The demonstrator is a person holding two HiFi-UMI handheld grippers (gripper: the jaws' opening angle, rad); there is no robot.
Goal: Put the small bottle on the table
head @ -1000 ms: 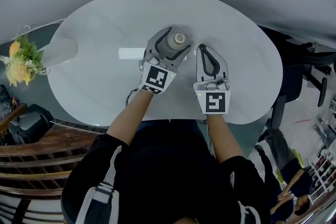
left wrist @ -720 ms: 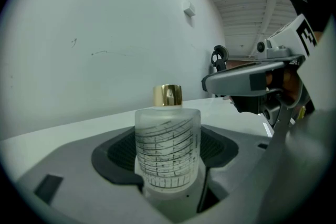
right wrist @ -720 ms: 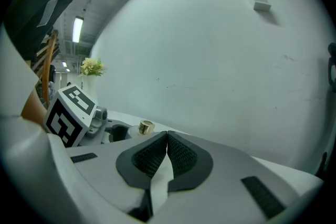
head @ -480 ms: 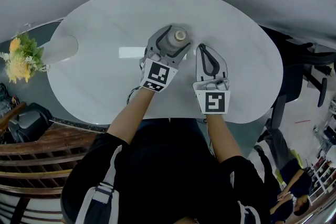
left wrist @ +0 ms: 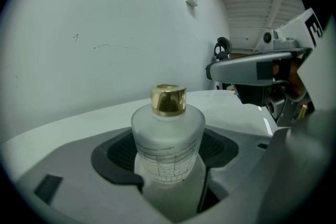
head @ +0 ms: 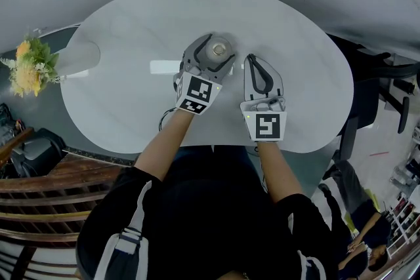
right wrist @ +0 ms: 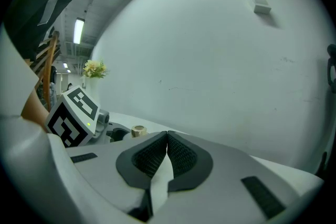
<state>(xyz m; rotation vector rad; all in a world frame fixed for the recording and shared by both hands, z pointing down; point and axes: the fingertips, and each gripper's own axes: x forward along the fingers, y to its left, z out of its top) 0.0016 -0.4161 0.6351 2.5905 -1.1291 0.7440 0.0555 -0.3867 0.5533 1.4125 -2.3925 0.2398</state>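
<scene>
A small frosted bottle (left wrist: pixel 168 139) with a gold cap stands upright between the jaws of my left gripper (head: pixel 213 52), which is shut on its body. From the head view the bottle (head: pixel 218 49) shows from above, over the middle of the white oval table (head: pixel 131 42). Whether its base touches the tabletop cannot be seen. My right gripper (head: pixel 255 65) is just to the right of it, shut with nothing between its pads, and resting low over the table. The right gripper view catches the bottle cap (right wrist: pixel 138 130) past the left gripper's marker cube (right wrist: pixel 73 115).
A white vase with yellow flowers (head: pixel 36 65) sits at the table's left edge. Dark chairs (head: pixel 384 85) stand off the right side. A wooden railing (head: pixel 46 187) lies at the lower left. The person's arms and dark torso fill the near side.
The left gripper and the bottle have shifted slightly left and toward me, the bottle now seen more squarely from above. The right gripper has barely moved.
</scene>
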